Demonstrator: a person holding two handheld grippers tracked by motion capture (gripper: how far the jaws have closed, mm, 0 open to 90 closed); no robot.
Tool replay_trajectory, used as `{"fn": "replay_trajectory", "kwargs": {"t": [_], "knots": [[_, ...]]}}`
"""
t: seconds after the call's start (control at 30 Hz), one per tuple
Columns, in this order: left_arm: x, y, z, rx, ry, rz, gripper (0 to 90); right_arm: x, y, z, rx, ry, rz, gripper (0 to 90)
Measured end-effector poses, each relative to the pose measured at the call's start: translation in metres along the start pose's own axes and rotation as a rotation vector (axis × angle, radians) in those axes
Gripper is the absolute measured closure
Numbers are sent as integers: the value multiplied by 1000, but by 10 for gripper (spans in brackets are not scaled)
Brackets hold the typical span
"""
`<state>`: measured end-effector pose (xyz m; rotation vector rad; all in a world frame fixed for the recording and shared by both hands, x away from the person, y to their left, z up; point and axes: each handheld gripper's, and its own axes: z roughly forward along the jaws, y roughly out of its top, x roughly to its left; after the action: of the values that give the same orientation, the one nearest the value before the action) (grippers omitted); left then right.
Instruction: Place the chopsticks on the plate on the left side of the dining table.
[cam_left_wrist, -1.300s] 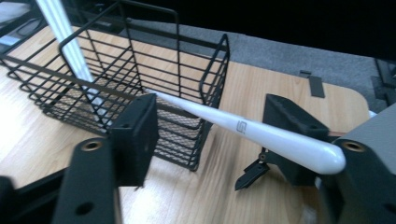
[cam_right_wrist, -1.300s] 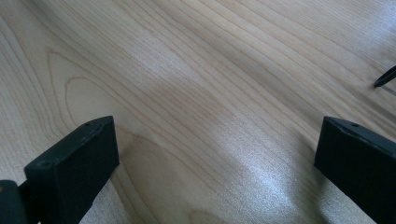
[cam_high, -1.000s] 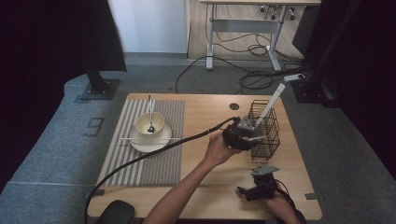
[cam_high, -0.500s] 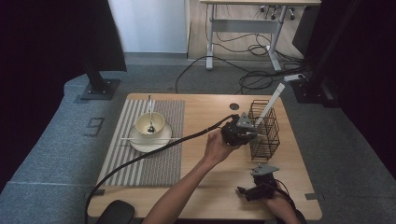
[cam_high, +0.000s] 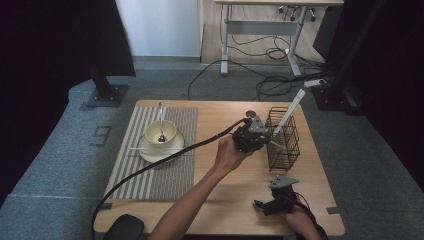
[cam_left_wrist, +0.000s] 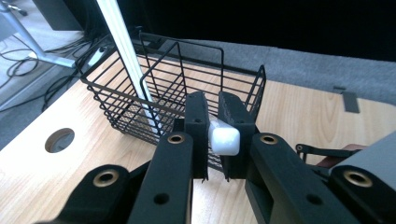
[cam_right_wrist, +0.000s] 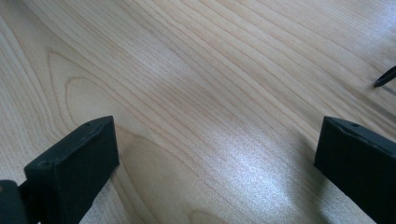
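The left tongs (cam_left_wrist: 214, 128) have just closed on the end of a white utensil handle (cam_left_wrist: 224, 140) at the wire basket's (cam_left_wrist: 187, 88) near rim. Lifting should go straight up, avoiding the leaning white stick (cam_left_wrist: 126, 51). The right tongs (cam_right_wrist: 215, 154) rest wide open, empty, above the desk (cam_right_wrist: 210, 70).

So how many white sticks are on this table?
3 white sticks: one leans in the wire basket, one is pinched by the left gripper beside the basket, one lies across the plate. None seems hidden.
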<state>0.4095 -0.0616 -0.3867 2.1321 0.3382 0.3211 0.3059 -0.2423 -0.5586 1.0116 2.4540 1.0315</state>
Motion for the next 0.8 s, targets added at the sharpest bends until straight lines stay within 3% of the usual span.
{"fn": "replay_trajectory", "kwargs": {"t": [0.2,0.43,0.8], "knots": [[8,-1,-13,-18,-49,-40,826,0,0,0,0,0,0,0],[12,-1,-27,-15,-78,-57,826,0,0,0,0,0,0,0],[16,3,-50,-19,-87,-65,826,0,0,0,2,1,-1,0]]}}
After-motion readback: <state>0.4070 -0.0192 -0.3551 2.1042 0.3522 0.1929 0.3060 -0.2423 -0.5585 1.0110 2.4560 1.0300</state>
